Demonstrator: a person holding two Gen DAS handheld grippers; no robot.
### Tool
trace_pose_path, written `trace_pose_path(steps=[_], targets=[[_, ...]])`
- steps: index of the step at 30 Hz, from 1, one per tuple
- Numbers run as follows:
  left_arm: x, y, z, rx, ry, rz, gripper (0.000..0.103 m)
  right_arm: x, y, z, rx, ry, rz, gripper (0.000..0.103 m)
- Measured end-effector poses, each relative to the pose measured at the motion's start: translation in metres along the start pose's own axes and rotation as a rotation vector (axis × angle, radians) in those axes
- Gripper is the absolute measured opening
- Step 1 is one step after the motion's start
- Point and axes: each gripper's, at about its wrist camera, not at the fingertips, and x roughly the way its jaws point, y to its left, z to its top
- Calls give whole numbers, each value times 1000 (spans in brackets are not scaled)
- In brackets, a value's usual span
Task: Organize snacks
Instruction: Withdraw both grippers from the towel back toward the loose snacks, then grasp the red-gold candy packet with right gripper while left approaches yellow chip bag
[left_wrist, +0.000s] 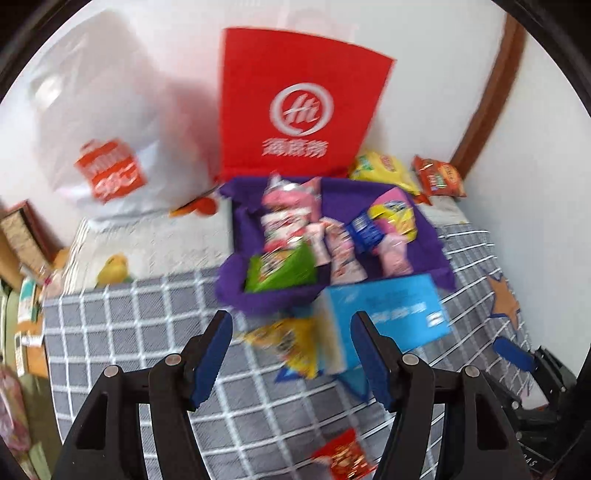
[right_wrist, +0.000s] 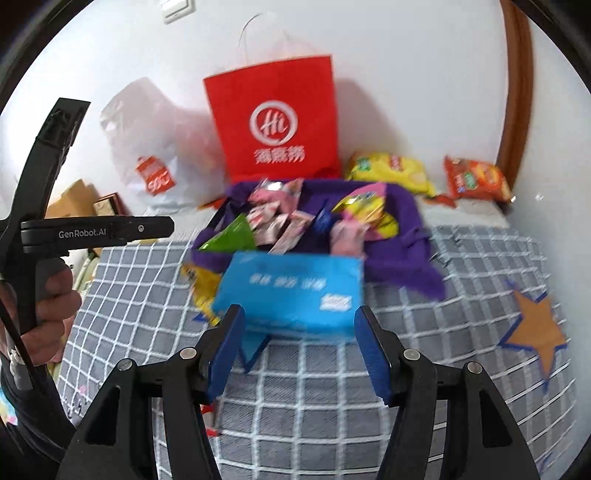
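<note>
Black tongs (right_wrist: 299, 350) w/ blue pads (right_wrist: 373, 354) (silver screws).

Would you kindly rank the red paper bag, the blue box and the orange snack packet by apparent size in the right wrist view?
1. Red paper bag
2. Blue box, nearer the camera, so this order is unsure
3. Orange snack packet

glossy snack packets (left_wrist: 280, 221), purple cloth bin (left_wrist: 340, 206)

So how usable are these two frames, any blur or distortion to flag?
Left wrist view: motion blur smears the blue box and yellow packet, while the left tool stays sharp. Right wrist view: the same blue box and the basket snacks are soft, the red bag logo still readable. Both show fisheye bending and dark corners.
</note>
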Motion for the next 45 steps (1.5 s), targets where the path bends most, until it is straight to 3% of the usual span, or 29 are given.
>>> trace_pose_path(steps=[7,15,19,26,29,36,45], targets=[[-3,38,-30,-69,21,41,64,38,32,-41,-20,115,78,61],[0,48,-49,-90,44,27,64,61,75,-72,-100,181,160,60],[2,48,-51,-81,46,31,64,74,82,-82,-113,208,153,52],[10,47,-51,-87,56,32,64,89,96,-92,-155,239,140,49],[17,43,-51,-85,63,36,64,88,100,-95,-198,215,122,41],[39,28,-48,-75,73,33,64,68,73,-86,-173,157,130,40],[65,15,-37,-78,48,23,64,55,-27,-68,-71,82,-69,40]])
